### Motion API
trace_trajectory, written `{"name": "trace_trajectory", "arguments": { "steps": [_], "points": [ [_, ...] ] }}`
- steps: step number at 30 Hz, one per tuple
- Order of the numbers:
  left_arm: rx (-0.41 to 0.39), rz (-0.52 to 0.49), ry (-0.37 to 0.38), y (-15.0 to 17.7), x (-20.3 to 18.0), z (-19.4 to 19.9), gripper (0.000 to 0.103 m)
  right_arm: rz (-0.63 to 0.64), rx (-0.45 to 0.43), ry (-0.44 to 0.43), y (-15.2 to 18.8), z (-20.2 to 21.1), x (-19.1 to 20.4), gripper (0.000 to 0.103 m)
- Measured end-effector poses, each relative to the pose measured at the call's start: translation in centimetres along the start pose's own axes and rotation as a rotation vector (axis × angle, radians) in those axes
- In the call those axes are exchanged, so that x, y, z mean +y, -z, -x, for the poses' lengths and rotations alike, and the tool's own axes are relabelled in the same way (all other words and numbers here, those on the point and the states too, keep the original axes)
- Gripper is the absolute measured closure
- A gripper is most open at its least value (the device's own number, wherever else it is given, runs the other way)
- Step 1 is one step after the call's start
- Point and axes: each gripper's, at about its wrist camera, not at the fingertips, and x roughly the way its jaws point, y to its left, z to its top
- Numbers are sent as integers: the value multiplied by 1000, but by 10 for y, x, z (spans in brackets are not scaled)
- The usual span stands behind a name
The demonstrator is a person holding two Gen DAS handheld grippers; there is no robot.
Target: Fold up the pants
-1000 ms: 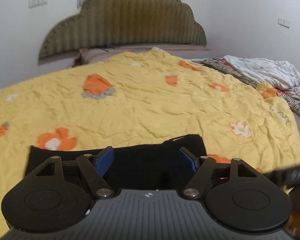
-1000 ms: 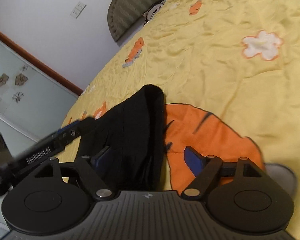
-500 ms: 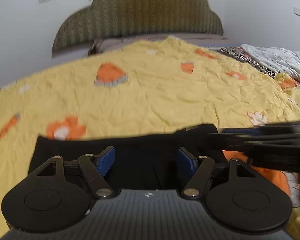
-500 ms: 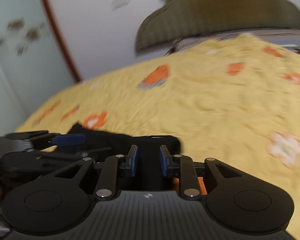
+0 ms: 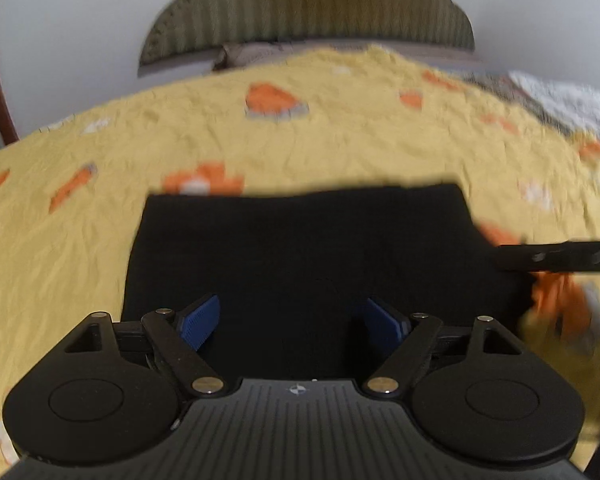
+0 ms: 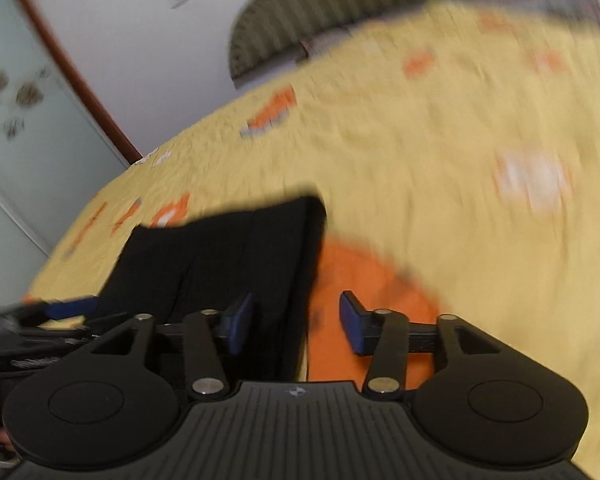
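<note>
- A yellow bedspread (image 5: 340,136) with orange prints covers the bed; a padded olive headboard (image 5: 308,12) stands against the white wall behind it.
- Crumpled pale laundry (image 5: 572,100) lies at the far right edge, well apart from the work.
- The black pants (image 5: 300,248), folded into a rectangle, lie flat on the bedspread.
- The left gripper (image 5: 294,322) hangs over the pants, jaws opening wide, nothing pinched.
- The right gripper (image 6: 296,324) straddles the pants' right edge, jaws opening, pads off the cloth.

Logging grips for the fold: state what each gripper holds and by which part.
Nothing is held. The left gripper and right gripper are both opening, pads clear of the black pants.
</note>
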Motion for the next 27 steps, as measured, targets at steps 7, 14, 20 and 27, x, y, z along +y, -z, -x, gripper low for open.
{"name": "trace_trajectory", "arguments": {
  "steps": [7, 14, 20, 27],
  "points": [
    [-71, -32, 3, 11, -10, 8, 20, -184, 37, -155, 13, -4, -18, 67],
    [-44, -60, 31, 24, -12, 14, 19, -64, -6, -90, 20, 13, 1, 92],
    [-93, 5, 17, 18, 0, 23, 19, 9, -84, 102, 13, 23, 15, 59],
    [-46, 47, -41, 16, 2, 9, 18, 291, -103, 89, 14, 0, 76, 51]
  ]
}}
